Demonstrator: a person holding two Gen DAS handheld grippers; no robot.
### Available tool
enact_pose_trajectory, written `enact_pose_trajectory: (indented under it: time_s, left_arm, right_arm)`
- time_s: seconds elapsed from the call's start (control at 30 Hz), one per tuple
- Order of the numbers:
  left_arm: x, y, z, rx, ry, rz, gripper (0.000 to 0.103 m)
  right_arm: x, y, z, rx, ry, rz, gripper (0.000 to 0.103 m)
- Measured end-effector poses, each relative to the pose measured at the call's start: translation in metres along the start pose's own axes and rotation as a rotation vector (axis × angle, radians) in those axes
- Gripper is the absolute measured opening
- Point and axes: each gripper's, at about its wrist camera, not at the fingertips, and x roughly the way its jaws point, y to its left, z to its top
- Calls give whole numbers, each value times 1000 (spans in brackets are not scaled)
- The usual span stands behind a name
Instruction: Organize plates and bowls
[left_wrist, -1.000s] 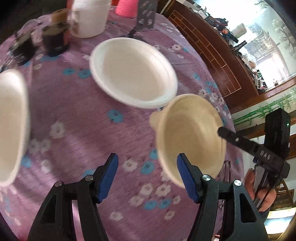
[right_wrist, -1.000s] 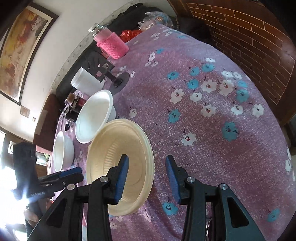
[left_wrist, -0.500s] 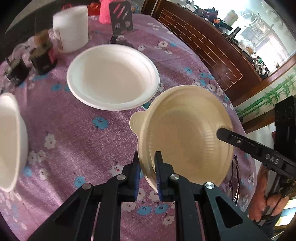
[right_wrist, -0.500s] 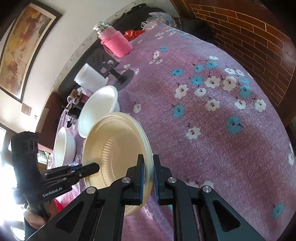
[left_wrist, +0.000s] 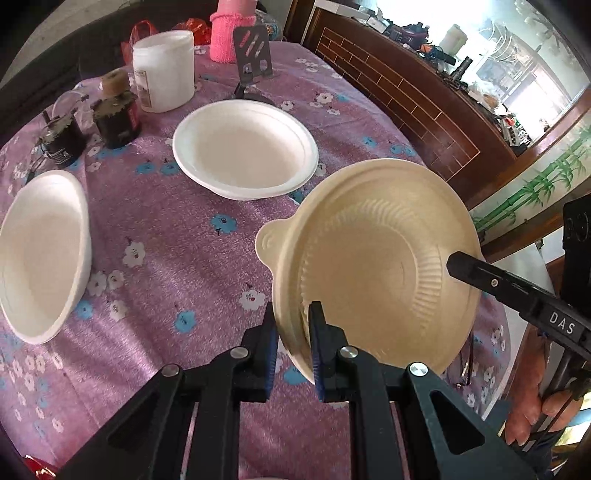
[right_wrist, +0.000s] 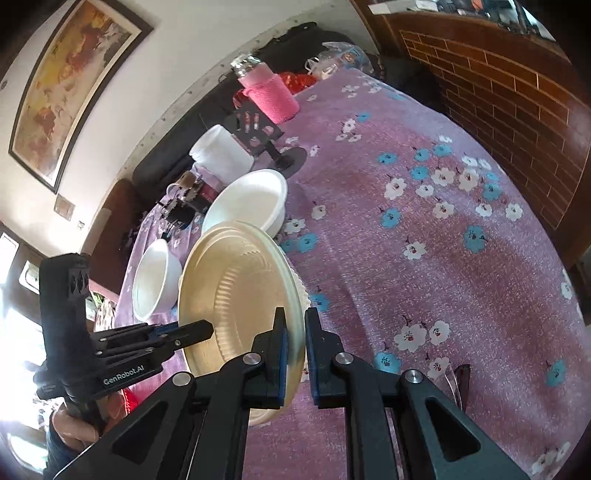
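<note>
Between the blue pads of your left gripper (left_wrist: 293, 332) sat the near rim of the beige ribbed bowl (left_wrist: 373, 266), and the jaws were pressed shut on that rim. On the opposite side your right gripper (right_wrist: 294, 345) was closed on the rim too, its two pads clamping the thin edge from inside and outside. In the left wrist view the right gripper reached in from the right edge, and part of your hand (left_wrist: 532, 398) showed below it. You held the bowl tilted, with its small tab handle pointing toward the table's middle, and it looked raised off the purple flowered tablecloth (left_wrist: 177, 258), although I could not see its underside. Just behind it a shallow white bowl (left_wrist: 243, 151) rested on the cloth, and a deeper white bowl (left_wrist: 40, 254) stood well apart near the left edge. Farther back were a white plastic jar (left_wrist: 164, 70), two small dark jars (left_wrist: 114, 114), a black stand with a card (left_wrist: 253, 51) and a bottle in a pink knitted cover (right_wrist: 269, 94). A brick wall (right_wrist: 517, 99) ran beside the table.
</note>
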Motion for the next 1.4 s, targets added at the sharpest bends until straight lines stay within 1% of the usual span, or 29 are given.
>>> enact_pose_trajectory:
  time_s: [0.13, 0.3, 0.43, 0.6, 0.7, 0.87, 0.93, 1.0, 1.07, 1.1, 1.13, 1.17, 1.23, 1.3, 1.33, 1.4]
  left_arm:
    - [-13, -3, -4, 1, -19, -2, 14]
    - [-31, 0, -20, 8, -37, 7, 14]
    - [-36, 7, -32, 1, -30, 13, 15]
    - [-30, 20, -41, -28, -3, 28, 16]
    - [-25, 28, -43, -41, 12, 33, 16]
    - [-9, 46, -44, -87, 50, 18, 16]
    - [-5, 51, -43, -96, 55, 29, 16]
    - [0, 57, -43, -109, 66, 28, 18]
    - [1, 61, -43, -116, 77, 23, 27]
    - [0, 62, -44, -115, 73, 30, 27]
    - [-3, 64, -44, -110, 61, 39, 28]
    - [-8, 66, -44, -105, 47, 43, 28]
    - [-18, 73, -44, -116, 27, 41, 28]
    - [-29, 83, -43, -128, 8, 36, 29]
    - [-33, 87, -42, -130, 2, 37, 29]
    - [-46, 106, -40, -165, -24, 49, 29]
  right_arm:
    - [-9, 9, -5, -11, -10, 9, 10]
    - [-20, 25, -19, -35, -16, 30, 11]
    - [-19, 37, -27, -52, -13, 37, 12]
    - [-3, 40, -32, -40, 31, 43, 12]
    - [12, 38, -36, -23, 61, 48, 12]
    - [34, 35, -36, -6, 98, 44, 12]
    - [42, 34, -36, -2, 113, 40, 12]
    - [48, 33, -35, -7, 123, 23, 13]
    - [50, 35, -34, -20, 123, 15, 13]
    - [49, 36, -34, -34, 125, -3, 13]
    - [47, 37, -32, -50, 116, -37, 14]
    - [41, 39, -29, -69, 83, -88, 16]
    - [26, 46, -23, -119, 18, -165, 33]
    - [15, 50, -17, -125, -15, -150, 35]
    - [8, 57, -11, -128, -30, -117, 35]
    - [6, 72, -3, -155, -28, -58, 35]
